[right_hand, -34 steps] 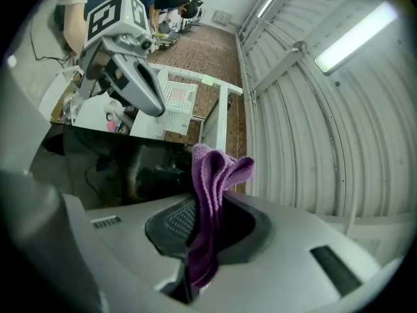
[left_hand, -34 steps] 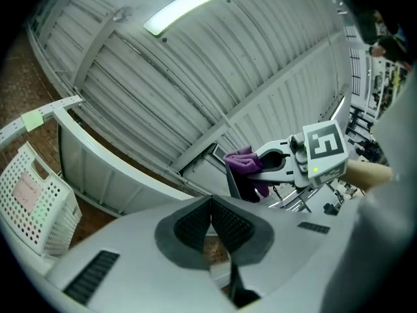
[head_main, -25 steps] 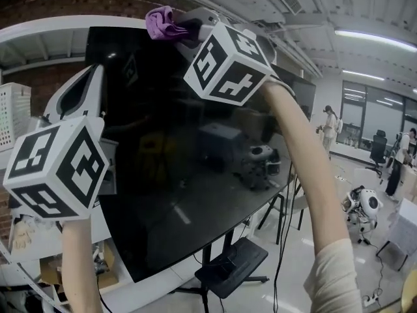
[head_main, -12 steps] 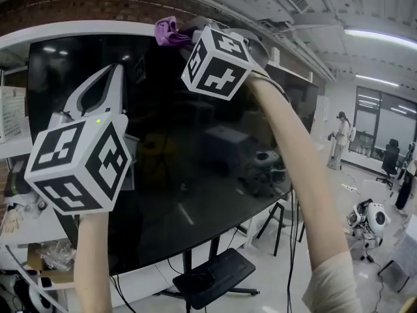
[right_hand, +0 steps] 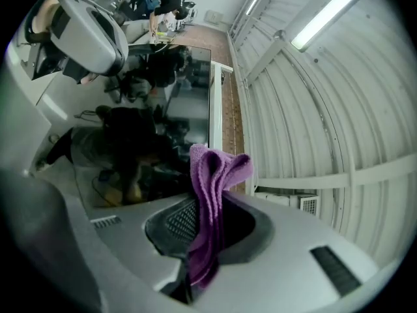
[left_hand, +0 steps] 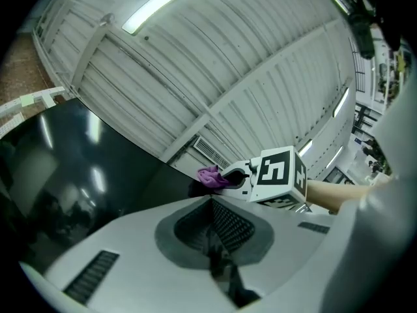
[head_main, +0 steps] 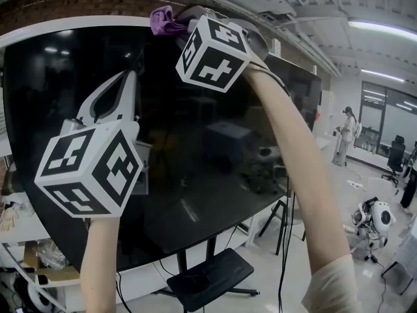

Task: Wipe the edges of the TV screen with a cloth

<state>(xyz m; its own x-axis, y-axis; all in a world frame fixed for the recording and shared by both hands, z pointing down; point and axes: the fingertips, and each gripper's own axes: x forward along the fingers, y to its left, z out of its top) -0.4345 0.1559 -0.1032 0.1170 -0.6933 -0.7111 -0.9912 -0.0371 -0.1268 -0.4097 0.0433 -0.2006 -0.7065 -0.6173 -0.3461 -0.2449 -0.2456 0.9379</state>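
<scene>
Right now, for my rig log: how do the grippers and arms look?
The left gripper and right gripper have pale grey shells with dark ribbed pads; each carries a white cube with black square markers. Cream sleeve above the right elbow.

Off to your right a person (head_main: 343, 134) stands far across the pale floor (head_main: 260, 285), a small white robot (head_main: 374, 219) sits lower down on it, and overhead run a brick wall (head_main: 65, 4) and a lit ceiling strip (head_main: 384, 26).

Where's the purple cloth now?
In the head view, the purple cloth is pinched in the right tongs at the top edge of the TV screen, left of centre.
</scene>
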